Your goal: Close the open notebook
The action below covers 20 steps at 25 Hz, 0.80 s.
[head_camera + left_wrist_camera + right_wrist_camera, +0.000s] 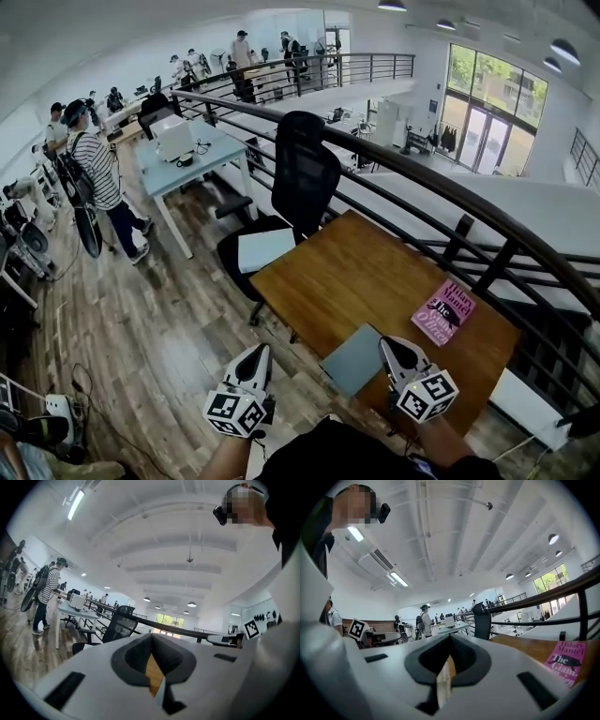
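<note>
A grey-blue notebook (352, 360) lies flat with its cover down at the near edge of the wooden table (366, 272). My right gripper (390, 345) is shut and empty, with its tip over the notebook's right edge. The left gripper (257, 353) is also shut and empty, and it is held off the table's left corner, above the floor. In the left gripper view the jaws meet at the left gripper (152, 642), and a strip of wood and a pale sliver of the notebook (160, 698) show through the notch. In the right gripper view the right gripper (449, 641) has its jaws pressed together.
A pink book (443, 312) lies on the table's right side, and the pink book (565, 661) also shows in the right gripper view. A black office chair (305, 174) with a white sheet (265, 249) on its seat stands behind the table. A dark railing (441, 192) runs behind the table. A person (97, 175) stands by a pale desk (187, 155).
</note>
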Each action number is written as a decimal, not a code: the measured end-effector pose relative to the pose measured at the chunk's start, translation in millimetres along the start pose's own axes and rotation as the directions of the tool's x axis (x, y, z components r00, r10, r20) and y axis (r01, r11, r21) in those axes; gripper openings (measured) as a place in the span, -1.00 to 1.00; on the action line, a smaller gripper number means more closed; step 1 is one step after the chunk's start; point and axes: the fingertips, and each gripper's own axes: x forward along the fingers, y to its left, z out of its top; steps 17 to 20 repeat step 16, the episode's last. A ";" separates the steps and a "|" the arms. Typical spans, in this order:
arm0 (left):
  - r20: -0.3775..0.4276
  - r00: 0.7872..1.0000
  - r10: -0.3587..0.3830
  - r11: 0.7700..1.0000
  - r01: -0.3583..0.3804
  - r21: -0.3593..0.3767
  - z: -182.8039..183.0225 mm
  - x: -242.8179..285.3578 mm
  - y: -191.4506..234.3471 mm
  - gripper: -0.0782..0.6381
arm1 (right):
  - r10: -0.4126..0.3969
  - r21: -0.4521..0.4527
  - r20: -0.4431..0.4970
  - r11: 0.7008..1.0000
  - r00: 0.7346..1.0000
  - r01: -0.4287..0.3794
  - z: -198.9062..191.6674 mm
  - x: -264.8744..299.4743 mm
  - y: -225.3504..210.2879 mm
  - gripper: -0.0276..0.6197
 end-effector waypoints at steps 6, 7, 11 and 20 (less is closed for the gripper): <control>-0.003 1.000 -0.001 1.000 0.001 -0.015 -1.3 4.3 13.7 -0.75 | -0.013 0.001 0.003 1.000 1.000 0.013 -1.2 11.6 -7.5 -0.93; -0.003 1.000 -0.002 1.000 0.002 -0.019 -1.4 5.4 12.8 -0.75 | -0.014 0.005 0.008 1.000 1.000 0.014 0.5 11.2 -10.7 -0.93; 0.003 1.000 0.001 1.000 0.000 -0.026 3.8 6.3 6.6 -0.75 | -0.009 0.013 0.031 1.000 0.999 0.008 13.2 5.3 -17.4 -0.93; -0.011 1.000 0.009 0.999 -0.010 -0.042 0.9 7.8 10.0 -0.75 | -0.008 0.023 0.044 1.000 0.999 0.007 18.0 3.4 -17.7 -0.93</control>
